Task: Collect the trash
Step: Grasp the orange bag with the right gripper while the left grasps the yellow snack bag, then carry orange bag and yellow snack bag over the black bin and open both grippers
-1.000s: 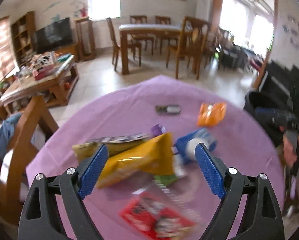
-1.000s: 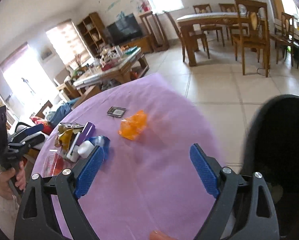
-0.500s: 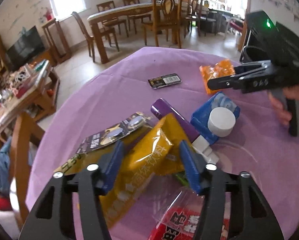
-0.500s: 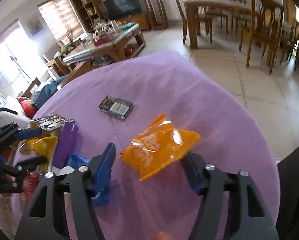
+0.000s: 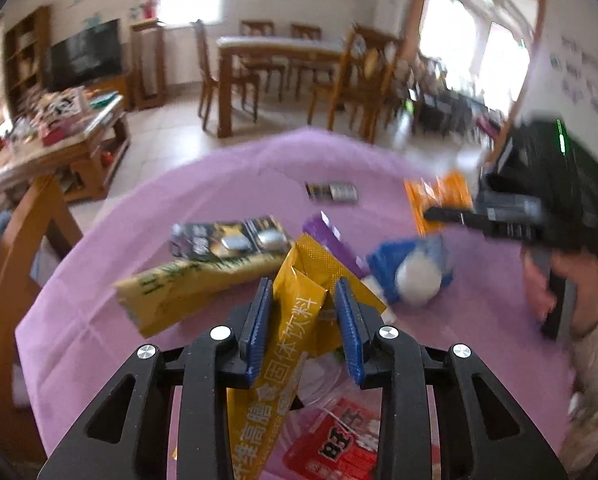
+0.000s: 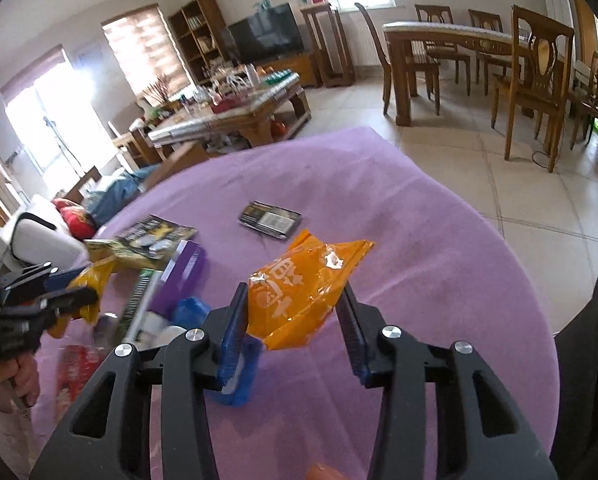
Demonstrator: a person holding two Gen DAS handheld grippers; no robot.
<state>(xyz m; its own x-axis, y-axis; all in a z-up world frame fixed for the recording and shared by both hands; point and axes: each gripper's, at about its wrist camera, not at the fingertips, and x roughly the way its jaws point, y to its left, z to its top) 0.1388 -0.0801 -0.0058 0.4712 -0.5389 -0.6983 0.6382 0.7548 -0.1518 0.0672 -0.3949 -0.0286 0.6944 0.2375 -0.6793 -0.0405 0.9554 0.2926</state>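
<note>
- Snack packet [image 5: 299,344] sits between the left gripper [image 5: 305,320] jaws, above the desk [image 5: 99,280].
- Crumpled wrapper [image 6: 299,292] sits between the right gripper [image 6: 295,328] jaws.
- Small card pack [image 6: 270,220] lies on the desk beyond the wrapper.
- Blister pack [image 5: 229,238] lies left of the tube [image 5: 335,244].

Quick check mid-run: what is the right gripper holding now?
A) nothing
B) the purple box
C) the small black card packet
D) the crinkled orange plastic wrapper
D: in the right wrist view, the right gripper has its blue pads closed on the crinkled orange plastic wrapper, lifted above the purple tablecloth.
</note>
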